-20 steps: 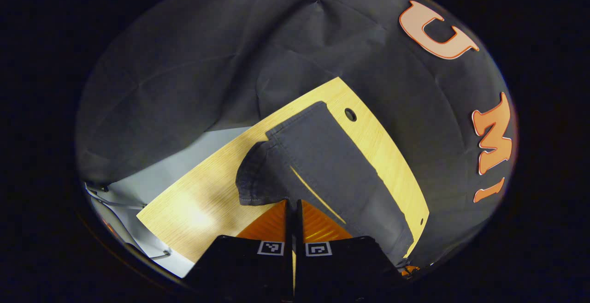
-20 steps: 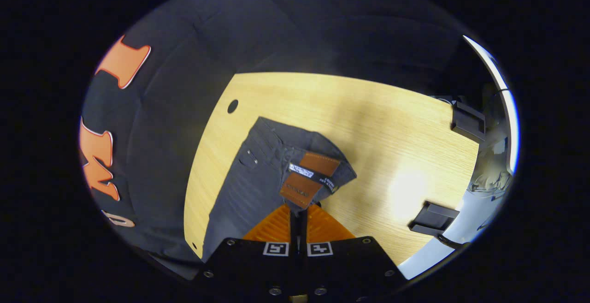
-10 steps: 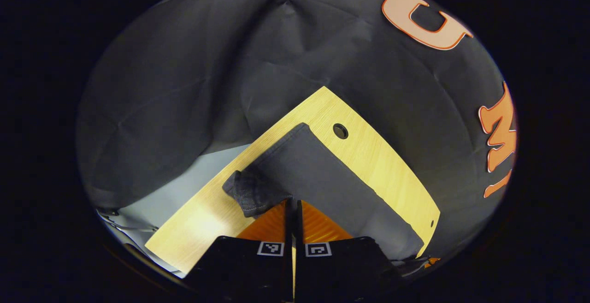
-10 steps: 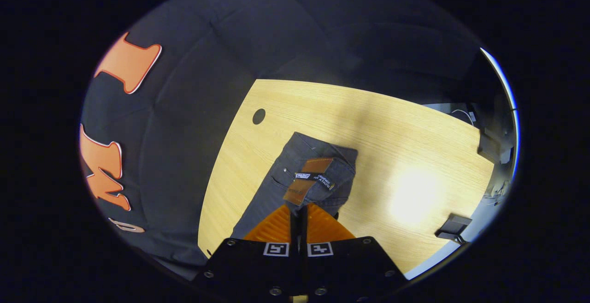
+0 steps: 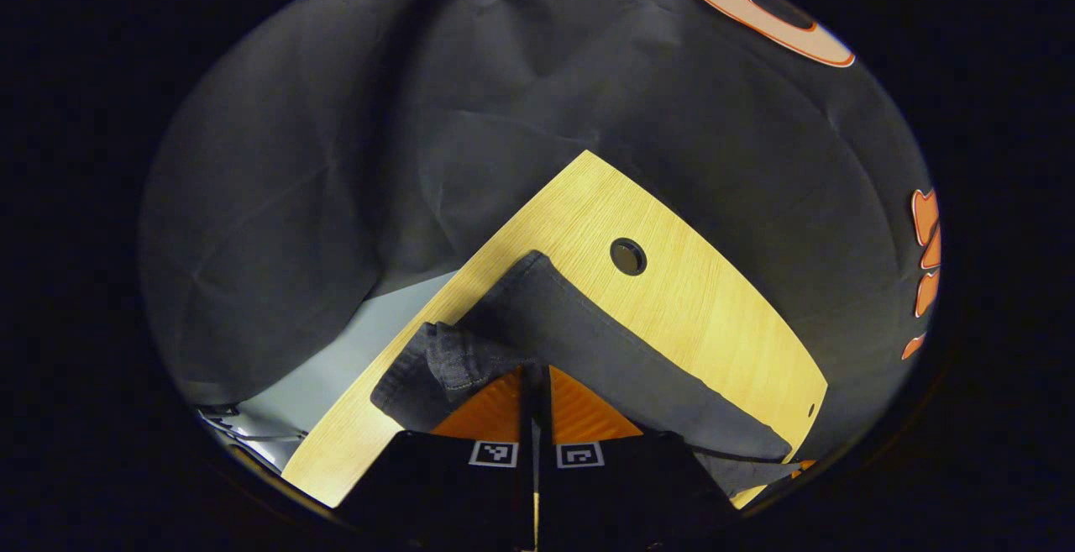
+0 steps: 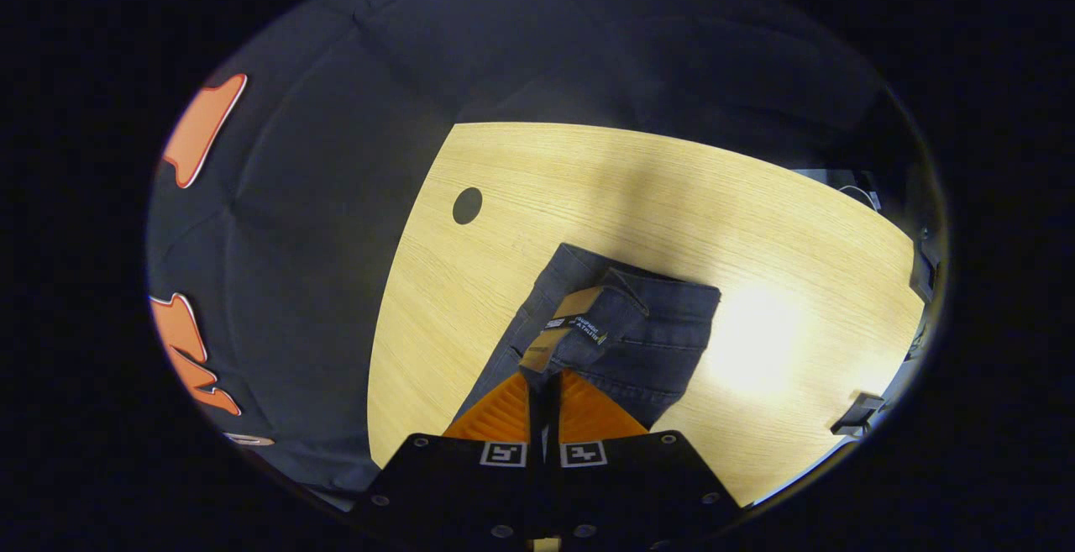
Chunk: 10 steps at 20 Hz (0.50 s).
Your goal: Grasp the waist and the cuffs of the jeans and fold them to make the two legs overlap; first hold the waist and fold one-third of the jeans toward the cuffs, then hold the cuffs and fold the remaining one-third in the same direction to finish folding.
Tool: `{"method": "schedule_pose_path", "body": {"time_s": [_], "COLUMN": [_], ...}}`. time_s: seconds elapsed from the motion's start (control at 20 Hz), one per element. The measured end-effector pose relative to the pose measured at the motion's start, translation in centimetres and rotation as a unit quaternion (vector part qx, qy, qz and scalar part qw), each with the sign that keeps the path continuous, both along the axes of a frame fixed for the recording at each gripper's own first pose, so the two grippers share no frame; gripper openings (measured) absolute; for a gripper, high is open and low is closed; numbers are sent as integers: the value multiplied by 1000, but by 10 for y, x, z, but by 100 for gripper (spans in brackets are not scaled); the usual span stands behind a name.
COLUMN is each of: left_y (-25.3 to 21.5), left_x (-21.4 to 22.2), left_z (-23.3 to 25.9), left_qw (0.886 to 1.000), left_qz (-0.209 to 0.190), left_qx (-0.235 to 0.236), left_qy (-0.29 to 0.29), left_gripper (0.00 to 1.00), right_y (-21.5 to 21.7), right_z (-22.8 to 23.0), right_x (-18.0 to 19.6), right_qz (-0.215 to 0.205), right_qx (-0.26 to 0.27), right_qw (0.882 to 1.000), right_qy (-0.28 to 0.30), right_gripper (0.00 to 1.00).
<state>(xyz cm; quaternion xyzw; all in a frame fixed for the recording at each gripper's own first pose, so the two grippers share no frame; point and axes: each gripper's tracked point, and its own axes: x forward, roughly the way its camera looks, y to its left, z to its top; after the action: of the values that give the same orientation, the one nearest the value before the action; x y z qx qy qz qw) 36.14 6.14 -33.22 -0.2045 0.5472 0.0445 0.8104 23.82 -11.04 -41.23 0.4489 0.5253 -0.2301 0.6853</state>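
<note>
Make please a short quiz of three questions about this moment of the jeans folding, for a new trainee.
1. True or false: the right gripper is shut on the waist end of the dark grey denim jeans.
2. The small brown leather patch on the jeans sits: A) at the cuffs, B) at the waistband, C) on the table.
3. Fill in: the left gripper pinches a bunched cuff end above the light wooden table, which has a round ___ near the jeans.

Key: 1 true; 2 B; 3 hole.
</note>
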Motion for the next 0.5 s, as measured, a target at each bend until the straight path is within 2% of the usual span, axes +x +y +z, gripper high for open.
{"method": "schedule_pose_path", "body": {"time_s": [0.15,0.2,0.25,0.4,0.45,0.5], "left_y": [-8,-10,-4,14,18,20], "left_x": [8,12,20,46,48,42], "left_z": [-10,-5,-5,8,7,5], "left_qw": [1000,1000,1000,997,996,997], "left_qz": [-18,-16,-7,37,45,41], "left_qx": [13,8,13,33,36,37], "left_qy": [6,-5,-17,-59,-61,-52], "left_gripper": [4,9,17,29,46,63], "right_y": [8,8,8,8,7,7], "right_z": [-10,-10,-10,1,6,11], "right_x": [16,19,21,27,32,42], "right_qz": [-27,-39,-43,-26,-26,-33], "right_qx": [30,42,50,56,59,61], "right_qw": [999,998,998,998,998,997], "right_qy": [21,23,24,1,-11,-35], "right_gripper": [2,2,3,6,8,18]}}
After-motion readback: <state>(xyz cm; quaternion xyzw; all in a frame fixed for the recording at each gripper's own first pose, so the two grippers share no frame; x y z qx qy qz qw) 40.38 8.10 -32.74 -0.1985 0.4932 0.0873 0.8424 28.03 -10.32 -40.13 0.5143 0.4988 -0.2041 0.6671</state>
